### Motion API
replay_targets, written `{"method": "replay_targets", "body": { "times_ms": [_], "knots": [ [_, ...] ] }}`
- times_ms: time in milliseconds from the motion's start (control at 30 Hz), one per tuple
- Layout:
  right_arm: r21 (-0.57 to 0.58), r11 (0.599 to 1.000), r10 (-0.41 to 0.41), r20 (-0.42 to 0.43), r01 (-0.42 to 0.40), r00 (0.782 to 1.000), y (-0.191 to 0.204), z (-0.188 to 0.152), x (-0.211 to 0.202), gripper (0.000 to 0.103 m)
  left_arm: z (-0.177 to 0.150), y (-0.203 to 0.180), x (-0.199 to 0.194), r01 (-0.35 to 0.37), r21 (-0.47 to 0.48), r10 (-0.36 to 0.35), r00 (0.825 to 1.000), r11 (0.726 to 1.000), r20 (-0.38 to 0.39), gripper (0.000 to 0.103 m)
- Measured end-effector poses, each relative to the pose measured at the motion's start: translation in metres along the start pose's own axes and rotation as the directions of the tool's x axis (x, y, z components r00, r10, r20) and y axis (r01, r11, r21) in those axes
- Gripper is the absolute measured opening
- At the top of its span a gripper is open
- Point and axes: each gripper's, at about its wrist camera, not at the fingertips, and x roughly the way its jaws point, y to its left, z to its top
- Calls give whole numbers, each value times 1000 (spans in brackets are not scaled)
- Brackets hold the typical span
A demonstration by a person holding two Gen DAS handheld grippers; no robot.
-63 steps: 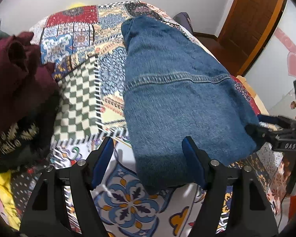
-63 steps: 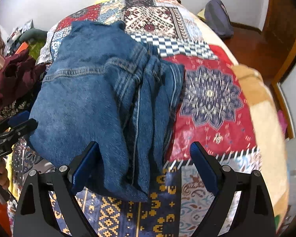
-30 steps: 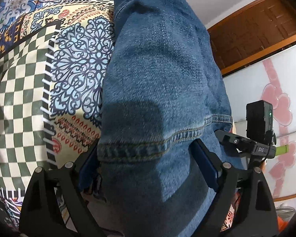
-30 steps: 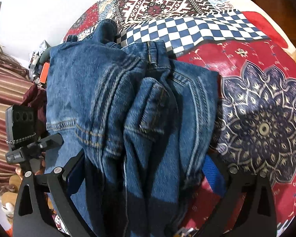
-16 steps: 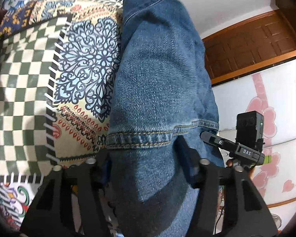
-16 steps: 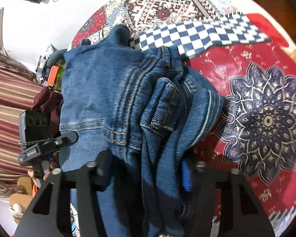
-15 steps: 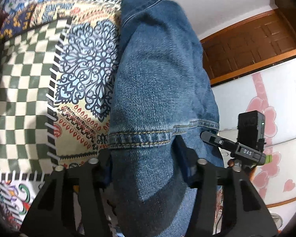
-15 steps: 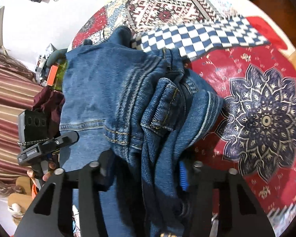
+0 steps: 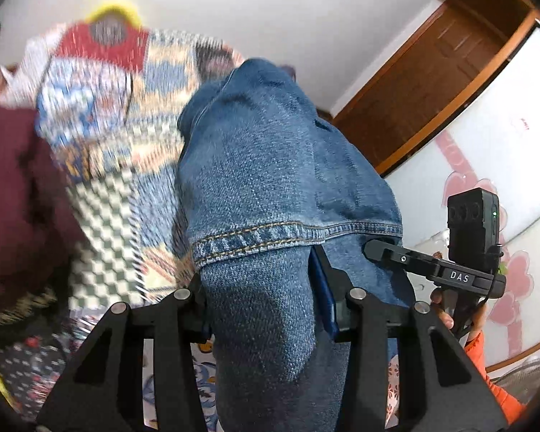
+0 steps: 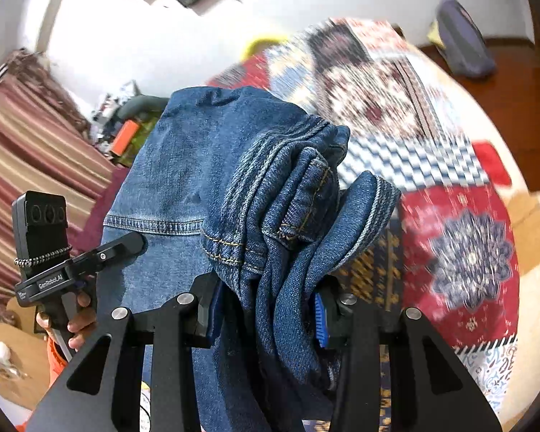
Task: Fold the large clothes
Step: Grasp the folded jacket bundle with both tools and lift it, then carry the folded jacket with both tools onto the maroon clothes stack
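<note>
Jeans [image 9: 277,187]: blue denim, held up off the patchwork bedspread [image 9: 100,194] at two spots. Left gripper [image 9: 266,302] pinches a flat fold just under a stitched hem, jaws closing on the cloth. Right gripper [image 10: 266,309] pinches a thick bunch of seams and layers, jaws closing too. Maroon garment [image 9: 14,198] lies at left, probably on the bed; blurred.

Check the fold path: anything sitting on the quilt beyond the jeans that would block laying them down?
Nothing visible does. Both tools, left tool and right tool, are closing on the jeans, denim between the pads. The patchwork quilt beyond looks bare; the maroon garment lies off to one side.
</note>
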Motion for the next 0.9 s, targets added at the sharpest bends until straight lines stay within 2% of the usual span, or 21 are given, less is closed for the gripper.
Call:
{"method": "replay_targets", "body": {
  "times_ms": [267, 433, 600, 767, 900],
  "knots": [
    [-128, 990, 69, 56, -61, 996, 90, 37, 6, 36, 26, 26, -102, -48, 2, 47, 987, 999, 153, 44],
    [-190, 975, 129, 45, -118, 991, 145, 60, 39, 35, 41, 65, -159, -112, -26, 115, 967, 993, 227, 44],
    [-236, 955, 184, 3, -178, 983, 192, 78, 90, 35, 49, 109, -198, -175, -80, 189, 948, 981, 256, 44],
    [-258, 939, 222, -53, -228, 974, 221, 87, 139, 36, 52, 160, -225, -234, -141, 264, 929, 962, 260, 44],
    [-243, 935, 235, -115, -257, 965, 235, 93, 189, 36, 55, 211, -227, -255, -196, 297, 927, 947, 228, 44]
  ]
}}
